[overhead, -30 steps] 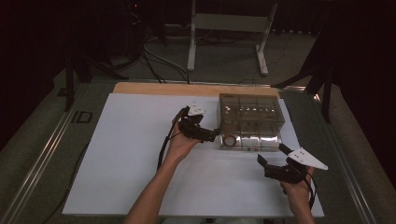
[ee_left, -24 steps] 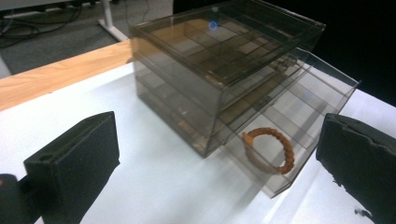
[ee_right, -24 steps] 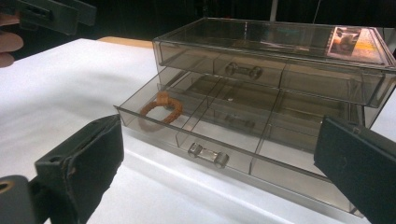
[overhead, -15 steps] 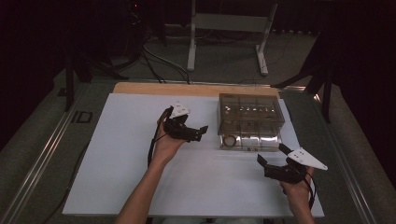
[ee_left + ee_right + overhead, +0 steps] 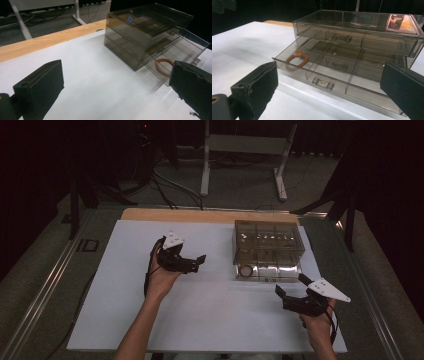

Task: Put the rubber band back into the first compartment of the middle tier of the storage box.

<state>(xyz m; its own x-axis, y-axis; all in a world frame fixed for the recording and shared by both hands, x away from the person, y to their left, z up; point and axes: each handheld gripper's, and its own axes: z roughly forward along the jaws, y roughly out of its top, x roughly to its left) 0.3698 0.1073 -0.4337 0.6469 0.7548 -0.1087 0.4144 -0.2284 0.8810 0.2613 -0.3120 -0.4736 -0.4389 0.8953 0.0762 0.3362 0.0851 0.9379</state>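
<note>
One tool, left tool (image 5: 192, 263), drawn farther back from drawer box (image 5: 268, 251), jaws apart

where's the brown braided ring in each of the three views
High view: the ring lies at the left end of the open drawer, lower centre-right.
Left gripper view: at the right edge, partly behind the right jaw.
Right gripper view: left of centre, in the leftmost compartment.
Shared landmark: the clear drawer box.
</note>
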